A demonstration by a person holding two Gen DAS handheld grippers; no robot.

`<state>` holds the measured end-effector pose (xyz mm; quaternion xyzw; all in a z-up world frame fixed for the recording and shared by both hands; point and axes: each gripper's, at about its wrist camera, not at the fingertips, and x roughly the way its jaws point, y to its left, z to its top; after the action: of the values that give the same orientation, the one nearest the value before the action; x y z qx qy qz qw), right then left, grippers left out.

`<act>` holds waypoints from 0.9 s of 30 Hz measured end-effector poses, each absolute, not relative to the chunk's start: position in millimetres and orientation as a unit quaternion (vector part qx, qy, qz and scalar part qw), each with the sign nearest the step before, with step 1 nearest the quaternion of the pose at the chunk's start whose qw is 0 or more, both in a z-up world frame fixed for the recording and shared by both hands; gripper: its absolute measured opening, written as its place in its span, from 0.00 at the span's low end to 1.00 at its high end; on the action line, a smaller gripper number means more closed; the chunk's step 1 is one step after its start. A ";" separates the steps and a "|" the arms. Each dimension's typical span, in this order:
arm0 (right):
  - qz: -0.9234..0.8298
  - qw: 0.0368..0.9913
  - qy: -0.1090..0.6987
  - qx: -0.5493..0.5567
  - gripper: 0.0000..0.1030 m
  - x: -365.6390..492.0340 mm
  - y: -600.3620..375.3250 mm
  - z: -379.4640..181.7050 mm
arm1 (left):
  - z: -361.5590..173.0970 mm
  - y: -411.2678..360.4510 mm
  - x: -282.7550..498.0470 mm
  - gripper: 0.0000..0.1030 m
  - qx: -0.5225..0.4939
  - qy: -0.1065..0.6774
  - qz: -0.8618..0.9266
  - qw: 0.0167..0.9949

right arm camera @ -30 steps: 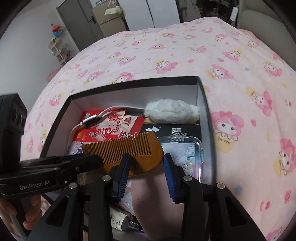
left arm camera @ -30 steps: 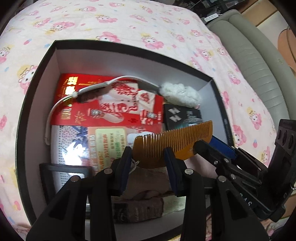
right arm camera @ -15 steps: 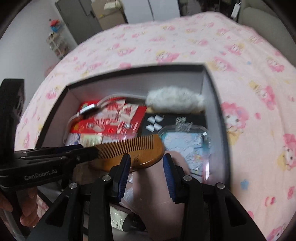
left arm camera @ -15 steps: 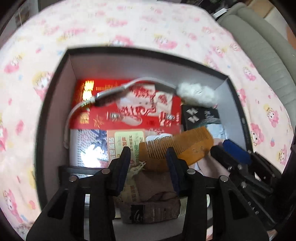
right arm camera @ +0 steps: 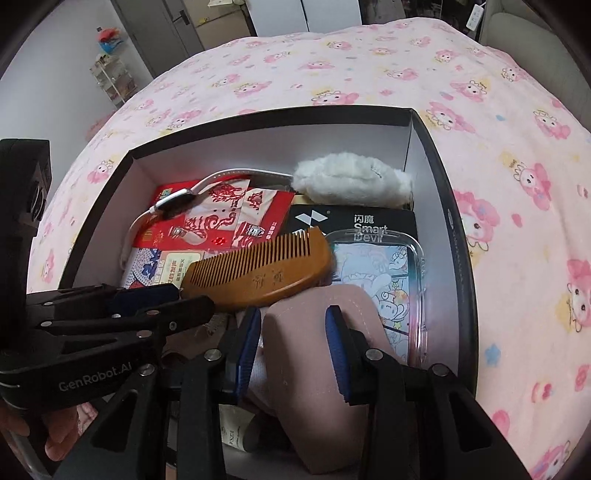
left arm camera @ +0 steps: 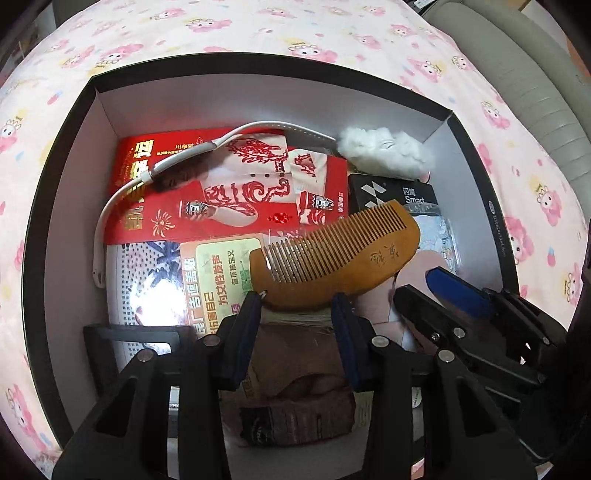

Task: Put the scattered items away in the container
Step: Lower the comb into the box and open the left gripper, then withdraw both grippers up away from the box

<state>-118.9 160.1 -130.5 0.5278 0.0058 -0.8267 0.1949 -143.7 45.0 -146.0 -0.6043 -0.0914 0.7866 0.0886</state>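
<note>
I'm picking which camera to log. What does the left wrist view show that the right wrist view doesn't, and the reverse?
Only the left wrist view: a black frame in the box's near left corner.
Only the right wrist view: a hand and cabinets beyond the bed.
Both views: the black box, wooden comb, white fluffy thing, red packet and pink fabric.

Pink cartoon-print bedspread (right arm camera: 369,74), grey padded headboard (left arm camera: 535,74), grey cabinets (right arm camera: 177,29)

A home bedroom: cartoon-print bedspread (right arm camera: 369,74), wardrobe doors (right arm camera: 303,14).
</note>
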 end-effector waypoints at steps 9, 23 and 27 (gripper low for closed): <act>-0.839 0.192 -0.016 0.508 0.32 -104.1 171.9 -114.5 | -113.6 41.8 -115.4 0.38 -0.541 -0.106 0.829 0.099; -0.871 0.168 -0.073 0.455 0.38 -40.4 190.4 -75.1 | -68.5 48.4 -50.5 0.43 -0.503 -0.097 0.844 0.160; -0.877 0.181 -0.070 0.440 0.38 -22.6 184.0 -61.4 | -62.1 38.8 -31.5 0.43 -0.496 -0.108 0.846 0.165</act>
<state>-22.6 184.0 -61.4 0.4404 -0.0695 -0.8766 0.1811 -31.5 38.9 -62.1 -0.4956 -0.1080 0.8459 0.1649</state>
